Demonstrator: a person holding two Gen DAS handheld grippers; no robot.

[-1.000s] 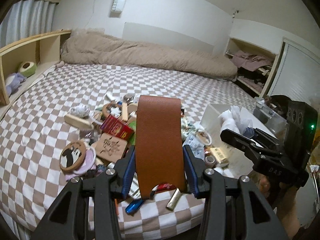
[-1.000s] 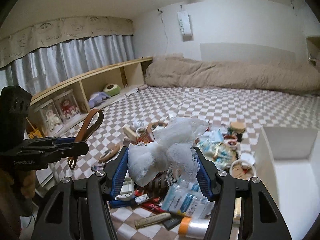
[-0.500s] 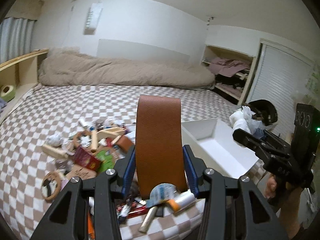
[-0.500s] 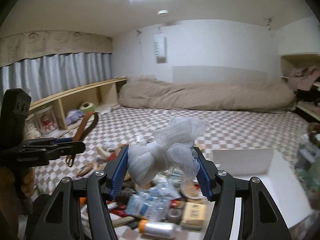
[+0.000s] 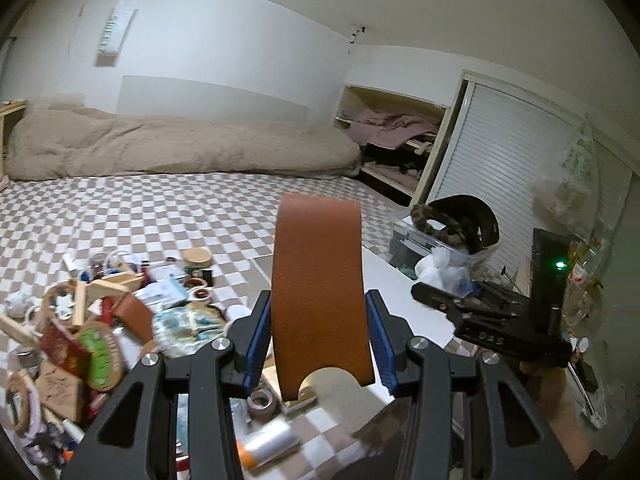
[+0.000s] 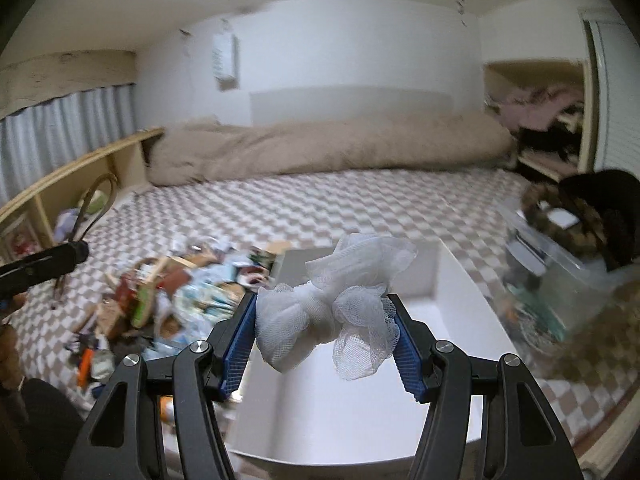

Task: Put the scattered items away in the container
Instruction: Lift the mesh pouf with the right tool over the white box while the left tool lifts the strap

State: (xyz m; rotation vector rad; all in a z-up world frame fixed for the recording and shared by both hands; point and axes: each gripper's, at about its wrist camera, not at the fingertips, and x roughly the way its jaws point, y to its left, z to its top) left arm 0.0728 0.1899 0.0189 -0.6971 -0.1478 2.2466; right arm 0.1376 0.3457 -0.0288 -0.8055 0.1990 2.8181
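Observation:
My left gripper (image 5: 319,340) is shut on a brown leather strap (image 5: 320,288) that stands up between its blue pads, held above the bed's front edge. My right gripper (image 6: 326,340) is shut on a white mesh pouf (image 6: 332,316) and holds it over the open white box (image 6: 460,312). The white box also shows in the left wrist view (image 5: 400,292), behind the strap. A pile of scattered items (image 5: 104,312) lies on the checkered bed to the left of the box; it is blurred in the right wrist view (image 6: 160,296). The right gripper appears in the left wrist view (image 5: 472,312), over the box.
A clear plastic bin (image 6: 568,264) holding a dark hat and fur stands right of the white box. A beige duvet (image 5: 172,152) lies across the far side of the bed. A wooden shelf (image 6: 80,176) runs along the left, and closet shelves (image 5: 396,152) stand at the back right.
Both grippers have swung to the right, away from the pile and toward the white box. The right gripper with the pouf now hangs over the box. Both grips are unchanged.

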